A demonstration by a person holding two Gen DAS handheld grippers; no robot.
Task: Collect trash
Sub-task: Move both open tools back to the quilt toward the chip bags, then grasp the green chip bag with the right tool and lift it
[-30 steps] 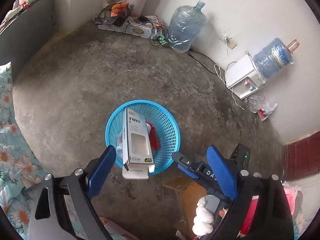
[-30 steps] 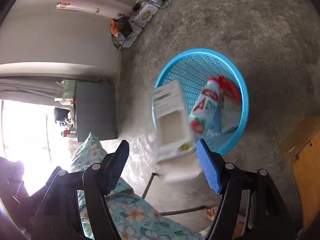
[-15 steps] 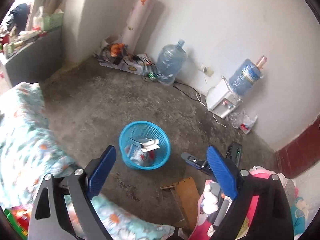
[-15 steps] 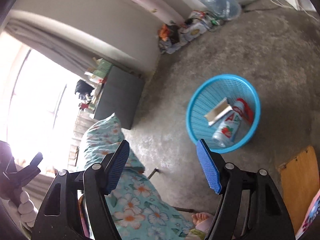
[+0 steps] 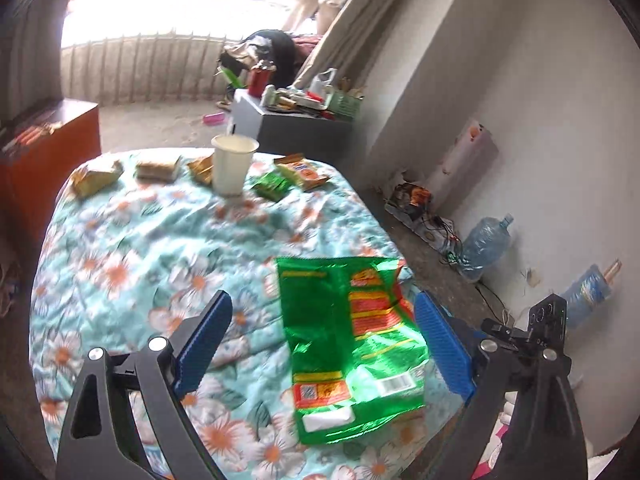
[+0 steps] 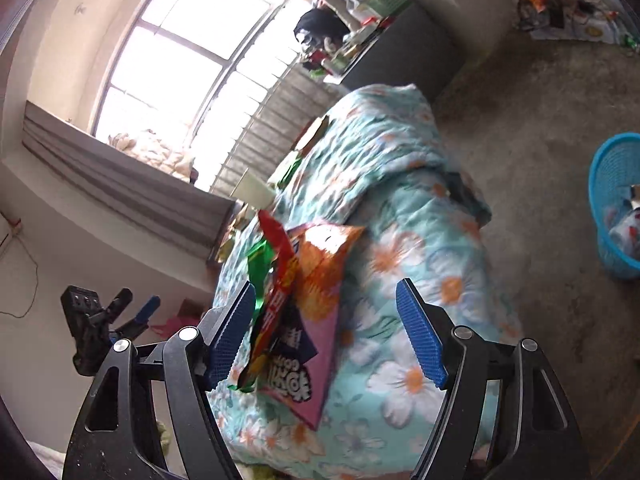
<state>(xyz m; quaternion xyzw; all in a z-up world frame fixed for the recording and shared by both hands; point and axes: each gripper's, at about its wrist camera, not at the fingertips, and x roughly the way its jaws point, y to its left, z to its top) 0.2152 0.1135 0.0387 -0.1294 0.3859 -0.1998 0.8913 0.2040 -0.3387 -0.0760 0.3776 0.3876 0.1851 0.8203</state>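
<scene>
A green foil snack bag [image 5: 352, 340] lies flat on the floral quilt [image 5: 140, 264], between the jaws of my open left gripper [image 5: 320, 348]. Further back stand a white paper cup [image 5: 232, 164] and several small wrappers [image 5: 296, 174]. In the right wrist view, my open right gripper [image 6: 326, 332] frames a pile of snack bags: an orange and pink bag [image 6: 316, 320] and a red and green one [image 6: 268, 280]. The blue trash basket [image 6: 616, 204] sits on the floor at the far right with trash inside. The right gripper [image 5: 536, 332] also shows in the left wrist view.
A grey cabinet [image 5: 296, 128] with clutter stands beyond the bed by the window. A red-brown cabinet [image 5: 48, 156] is at the left. Water bottles [image 5: 484, 244] and cables lie along the right wall. The floor is bare concrete [image 6: 540, 112].
Both grippers swung away from the blue basket, where a white box dropped in, and now face the bed with snack bags between their open jaws.
</scene>
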